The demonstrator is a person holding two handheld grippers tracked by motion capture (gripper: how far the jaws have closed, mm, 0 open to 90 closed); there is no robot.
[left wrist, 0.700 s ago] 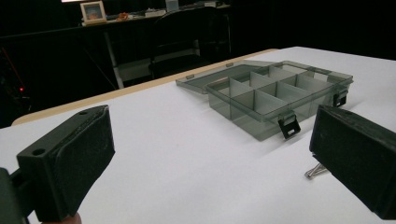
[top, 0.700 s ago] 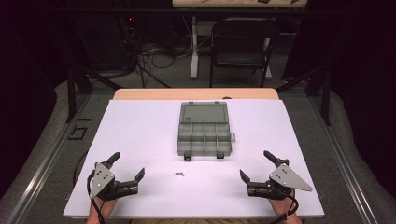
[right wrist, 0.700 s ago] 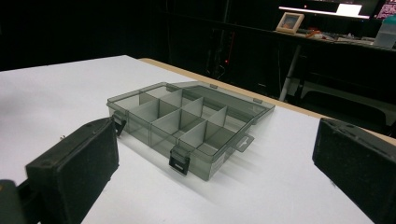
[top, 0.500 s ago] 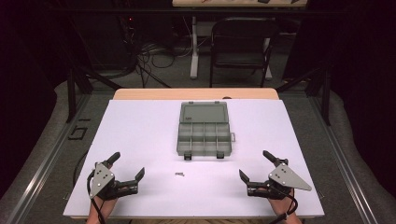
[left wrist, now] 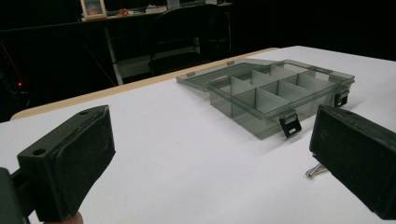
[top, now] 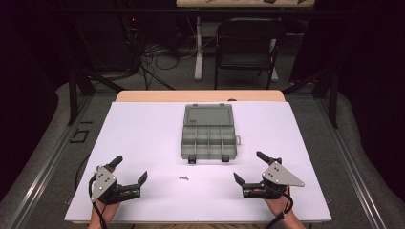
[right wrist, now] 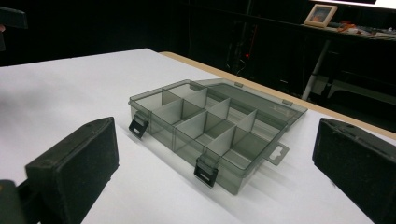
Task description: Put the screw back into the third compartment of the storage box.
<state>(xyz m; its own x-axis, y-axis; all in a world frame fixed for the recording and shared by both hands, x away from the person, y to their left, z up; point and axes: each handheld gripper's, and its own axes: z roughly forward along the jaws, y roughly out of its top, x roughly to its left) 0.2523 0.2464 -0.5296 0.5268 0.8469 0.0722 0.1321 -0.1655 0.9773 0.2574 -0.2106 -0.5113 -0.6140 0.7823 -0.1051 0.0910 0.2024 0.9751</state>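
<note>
White surface with an open organiser box and one small screw

The surface (top: 143,138) is a plain white sheet laid over a wooden top, whose tan edge shows as a strip along the far side. Near the middle, toward the far edge, lies a grey see-through compartment box (top: 209,140); its lid (top: 208,115) is folded back flat on the white sheet behind it, and two dark latches hang from the near wall. Its dividers mark out two rows of small compartments. A small metal screw (top: 183,178) lies by itself on the white sheet, near the box's front left corner but apart from it.
</note>
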